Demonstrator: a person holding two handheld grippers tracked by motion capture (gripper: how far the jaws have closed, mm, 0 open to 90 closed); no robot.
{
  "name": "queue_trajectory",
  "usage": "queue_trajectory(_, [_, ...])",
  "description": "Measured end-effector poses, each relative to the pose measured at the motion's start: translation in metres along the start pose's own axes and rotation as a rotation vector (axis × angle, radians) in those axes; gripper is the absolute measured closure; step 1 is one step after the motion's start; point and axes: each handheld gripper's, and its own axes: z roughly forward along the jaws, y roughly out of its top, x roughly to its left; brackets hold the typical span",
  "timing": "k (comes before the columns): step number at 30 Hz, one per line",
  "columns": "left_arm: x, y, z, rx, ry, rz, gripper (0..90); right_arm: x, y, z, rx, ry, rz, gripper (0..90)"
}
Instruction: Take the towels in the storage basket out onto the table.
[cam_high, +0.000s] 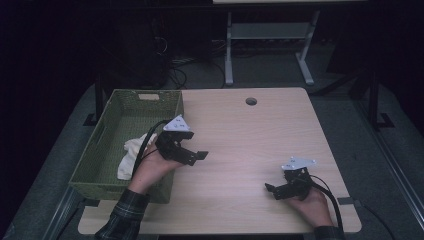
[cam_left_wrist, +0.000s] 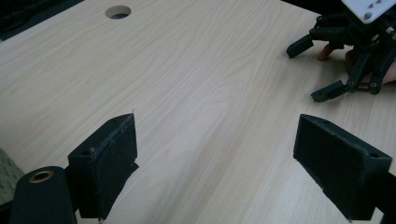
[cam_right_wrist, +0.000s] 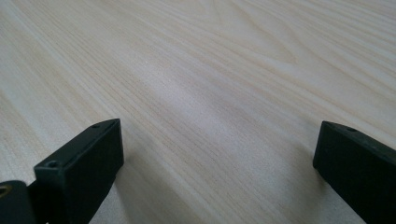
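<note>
Left hand-held gripper (cam_high: 192, 156) is seen with jaws spread wide and nothing between them, hovering just beside the right wall of the green woven basket (cam_high: 102, 134), jaws aimed toward the middle of the bench (cam_high: 240, 135). In the left gripper view the two black pads (cam_left_wrist: 109, 161) are set well apart over bare wood grain. Right hand-held gripper (cam_high: 276, 190) is likewise wide and empty, held low near the bench's front right corner, jaws pointing left toward the other gripper; in the right gripper view its pads (cam_right_wrist: 86, 165) are parted with plain bench surface between them. Right hand-held gripper is also caught farther off in the left gripper view (cam_left_wrist: 343, 56), open, with fingertips of the holding hand visible behind it. A white cloth (cam_high: 131, 154) lies crumpled inside the basket, against its right wall near the front, partly hidden by the left hand (cam_high: 152, 170) and trailing cable. Nothing else is seen on the bench apart from the round cable hole (cam_high: 251, 101) near the far edge. Judged state of work: cloth is already in the basket, so the putting-away looks done, with little or nothing left. Pose: left forearm in a plaid sleeve (cam_high: 125, 215) comes up across the basket's front right corner, wrist turned so the grey plate (cam_high: 178, 124) faces up; right hand (cam_high: 312, 205) rests low at the bench's near edge.
</note>
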Motion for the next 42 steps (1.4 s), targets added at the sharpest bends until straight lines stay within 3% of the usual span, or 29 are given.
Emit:
queue_trajectory(4, [0.006, -0.003, -0.007, 0.008, 0.013, 0.012, 13.2, 0.0, 0.001, 0.001, 0.001, -0.006, 0.001, 1.3])
queue_trajectory(11, [0.023, -0.012, -0.025, -0.017, 0.026, -0.023, 13.2, 0.001, 0.002, 0.002, -0.001, -0.022, 0.025, 1.5])
queue_trajectory(22, [0.04, -0.027, -0.043, 0.014, 0.07, -0.017, 13.2, 0.0, 0.002, 0.002, -0.002, -0.024, 0.028, 1.8])
queue_trajectory(31, [0.053, -0.039, -0.061, 0.001, 0.11, -0.063, 13.3, 0.0, 0.002, 0.002, -0.002, -0.027, 0.031, 2.1])
queue_trajectory(42, [0.067, -0.055, -0.066, 0.037, 0.163, -0.08, 13.5, 0.0, 0.002, 0.002, -0.002, -0.027, 0.031, 2.1])
